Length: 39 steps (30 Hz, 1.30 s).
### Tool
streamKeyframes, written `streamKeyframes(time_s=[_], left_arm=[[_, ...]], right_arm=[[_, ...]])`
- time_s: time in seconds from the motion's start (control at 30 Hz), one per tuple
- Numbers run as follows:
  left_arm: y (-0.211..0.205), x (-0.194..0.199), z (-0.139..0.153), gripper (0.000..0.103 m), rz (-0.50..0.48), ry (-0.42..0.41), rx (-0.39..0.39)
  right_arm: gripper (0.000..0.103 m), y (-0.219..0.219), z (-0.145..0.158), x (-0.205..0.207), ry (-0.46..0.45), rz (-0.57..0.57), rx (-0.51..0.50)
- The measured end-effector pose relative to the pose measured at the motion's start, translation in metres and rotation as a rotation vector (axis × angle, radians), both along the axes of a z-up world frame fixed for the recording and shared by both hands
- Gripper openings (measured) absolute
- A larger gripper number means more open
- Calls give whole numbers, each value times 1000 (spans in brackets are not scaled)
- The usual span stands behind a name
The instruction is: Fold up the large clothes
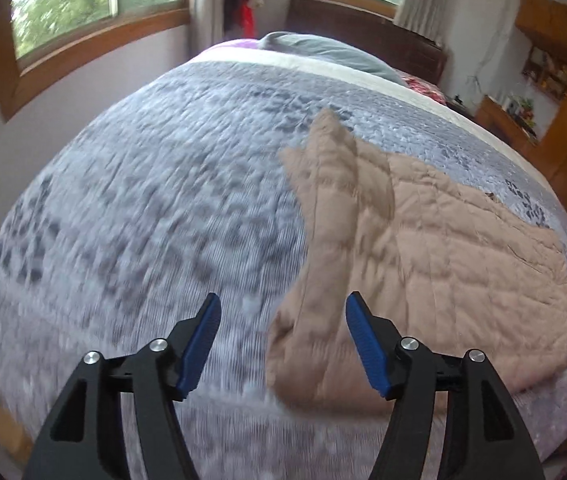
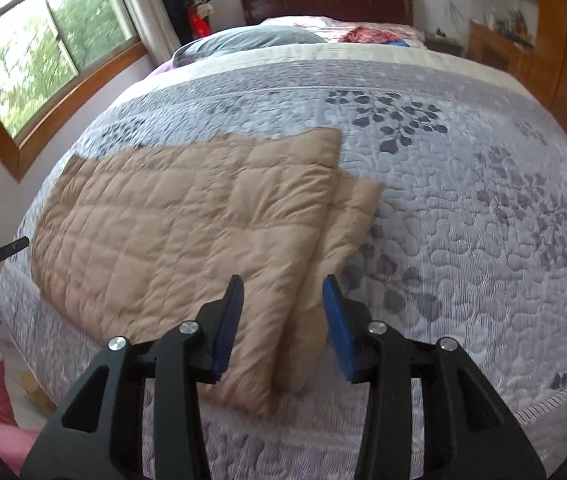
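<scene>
Both grippers, left gripper [image 1: 282, 340] and right gripper [image 2: 283, 320], have their fingers spread wide and hold nothing. A tan puffy coat [image 2: 187, 216] lies partly folded on the bed [image 2: 463, 208]. Grab two corners and lift evenly.

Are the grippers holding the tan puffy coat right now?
No. The left gripper and right gripper are both open above the tan coat, holding nothing.

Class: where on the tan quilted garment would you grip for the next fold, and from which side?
Grip the narrow under-layer corner jutting past the tan quilted garment: its free edge lies exposed on the bedspread. Approach from the right, using the open right hand-held gripper.
</scene>
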<state>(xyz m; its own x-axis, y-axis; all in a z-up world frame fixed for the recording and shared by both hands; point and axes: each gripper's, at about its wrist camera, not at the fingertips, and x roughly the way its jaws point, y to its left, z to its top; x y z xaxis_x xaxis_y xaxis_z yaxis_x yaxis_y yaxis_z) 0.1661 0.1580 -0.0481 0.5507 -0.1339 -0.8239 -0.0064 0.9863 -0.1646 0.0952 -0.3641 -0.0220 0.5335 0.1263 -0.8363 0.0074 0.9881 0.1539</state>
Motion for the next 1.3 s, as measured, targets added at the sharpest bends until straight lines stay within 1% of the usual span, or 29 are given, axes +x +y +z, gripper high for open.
streamKeyframes(time_s=[0.13, 0.23, 0.3, 0.37, 0.57, 0.7, 0.8, 0.87, 0.9, 0.97, 1.0, 1.07, 1.1, 1.13, 1.17, 1.2, 1.23, 1.3], left_arm=[[9, -30, -9, 65, 52, 43, -60], [10, -48, -19, 65, 79, 75, -142], [6, -57, -26, 65, 92, 92, -201], [1, -61, -31, 65, 93, 97, -240], [-12, -55, -54, 66, 110, 126, -316], [-12, -49, -65, 66, 150, 98, -347], [-9, -41, -65, 68, 177, 68, -382], [-6, -36, -66, 68, 196, 50, -429], [-4, -33, -67, 68, 203, 46, -467], [-1, -26, -70, 68, 206, 47, -523], [0, -22, -73, 68, 213, 49, -538], [2, -16, -79, 62, 238, 44, -583], [4, -12, -82, 55, 247, 46, -600], [7, -8, -87, 44, 257, 51, -627], [8, -5, -88, 40, 258, 51, -647], [8, -4, -88, 27, 253, 43, -664], [8, -3, -87, 20, 254, 35, -664], [8, -5, -83, 15, 267, 16, -652]], right_arm=[[33, 17, 2, -7, 28, 50, -9], [31, 24, -7, -7, 70, 60, -40], [28, 25, -12, -6, 98, 57, -43], [27, 26, -19, -6, 114, 58, -35], [26, 23, -43, 1, 165, 48, -40], [26, 16, -60, 6, 197, 37, -11], [25, 14, -66, 6, 198, 36, 5], [25, 14, -66, 6, 196, 39, 3], [25, 14, -67, 5, 196, 41, 3], [25, 14, -67, 6, 200, 42, 10], [25, 13, -67, 7, 203, 43, 14], [25, 12, -68, 7, 208, 44, 19], [25, 12, -68, 7, 210, 45, 20], [25, 12, -68, 8, 212, 45, 21], [25, 12, -68, 8, 216, 46, 21], [25, 12, -68, 9, 221, 46, 20], [25, 12, -68, 10, 225, 46, 20], [25, 12, -69, 12, 235, 46, 19]])
